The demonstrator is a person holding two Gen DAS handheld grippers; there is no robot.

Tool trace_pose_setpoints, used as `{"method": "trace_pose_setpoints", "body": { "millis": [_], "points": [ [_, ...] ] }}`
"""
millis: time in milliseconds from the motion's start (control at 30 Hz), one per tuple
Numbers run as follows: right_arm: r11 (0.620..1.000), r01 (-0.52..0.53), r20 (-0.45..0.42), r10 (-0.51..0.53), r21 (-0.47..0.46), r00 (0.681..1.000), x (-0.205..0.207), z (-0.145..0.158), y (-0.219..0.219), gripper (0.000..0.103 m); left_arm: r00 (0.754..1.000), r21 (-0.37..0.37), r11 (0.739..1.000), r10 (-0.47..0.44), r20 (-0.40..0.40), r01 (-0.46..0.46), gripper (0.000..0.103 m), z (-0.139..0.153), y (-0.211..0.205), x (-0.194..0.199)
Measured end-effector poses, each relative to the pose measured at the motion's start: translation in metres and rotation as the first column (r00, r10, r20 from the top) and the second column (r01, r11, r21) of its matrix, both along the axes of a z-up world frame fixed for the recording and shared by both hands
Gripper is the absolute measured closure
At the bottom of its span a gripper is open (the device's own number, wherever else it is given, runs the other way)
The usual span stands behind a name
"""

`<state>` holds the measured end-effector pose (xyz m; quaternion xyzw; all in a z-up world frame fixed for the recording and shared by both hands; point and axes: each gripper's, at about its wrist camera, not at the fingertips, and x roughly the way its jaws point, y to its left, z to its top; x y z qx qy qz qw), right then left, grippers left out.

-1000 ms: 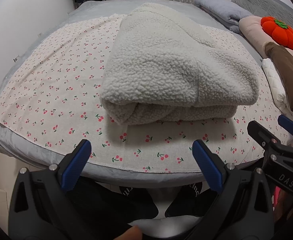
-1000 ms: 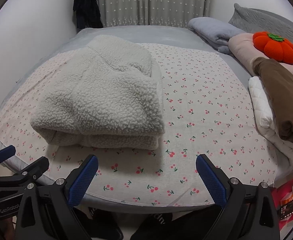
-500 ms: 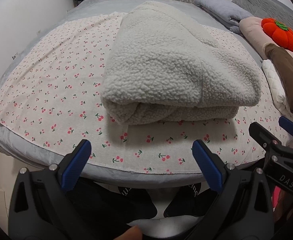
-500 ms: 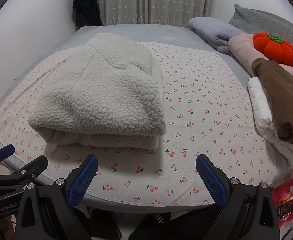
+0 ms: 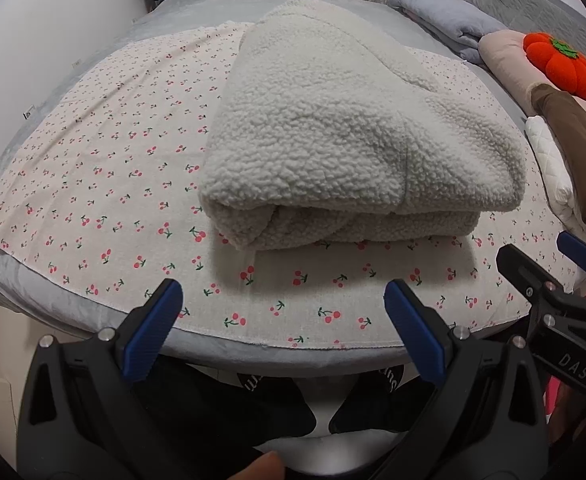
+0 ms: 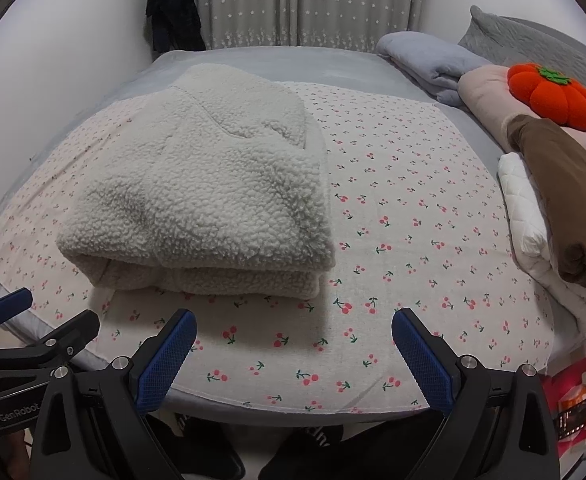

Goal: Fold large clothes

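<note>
A cream fleece garment (image 5: 353,140) lies folded into a thick bundle on the cherry-print sheet (image 5: 105,160); it also shows in the right wrist view (image 6: 209,192), left of centre. My left gripper (image 5: 283,312) is open and empty, held just off the bed's near edge, in front of the bundle. My right gripper (image 6: 293,340) is open and empty, also off the near edge, in front of the bundle's right corner. Each gripper shows at the side of the other's view: the right one (image 5: 553,280) and the left one (image 6: 33,320).
A grey bed (image 6: 253,60) carries the sheet. At the right lie a grey blanket (image 6: 429,64), a pink pillow with an orange pumpkin cushion (image 6: 553,92), a brown garment (image 6: 565,184) and a white quilted item (image 6: 525,208). A wall runs along the left; curtains hang behind.
Both grippers have moved slightly closer to the bed. The folded fleece has not moved and both grippers stay open.
</note>
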<state>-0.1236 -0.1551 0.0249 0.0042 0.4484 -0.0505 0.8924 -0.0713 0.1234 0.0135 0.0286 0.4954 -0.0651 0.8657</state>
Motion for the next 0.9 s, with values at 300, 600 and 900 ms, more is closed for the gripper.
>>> {"method": "trace_pose_setpoints", "body": {
  "millis": [300,600,900],
  "points": [
    [1.0,0.0,0.0,0.0,-0.003,1.0,0.0011,0.0003,-0.0012,0.003,1.0,0.002,1.0,-0.002,-0.001,0.002,0.002,-0.0006,-0.0004,0.001],
    [1.0,-0.007,0.0,0.007,-0.004,1.0,0.0043,0.0017,-0.001,0.003,1.0,-0.002,1.0,-0.002,-0.002,0.002,0.002,0.0001,0.0002,0.0011],
    [0.999,-0.034,0.006,0.034,-0.004,0.999,0.0093,0.0059,0.0059,0.003,1.0,-0.031,0.999,-0.016,-0.01,0.016,0.002,0.0051,0.0064,0.0029]
  ]
}}
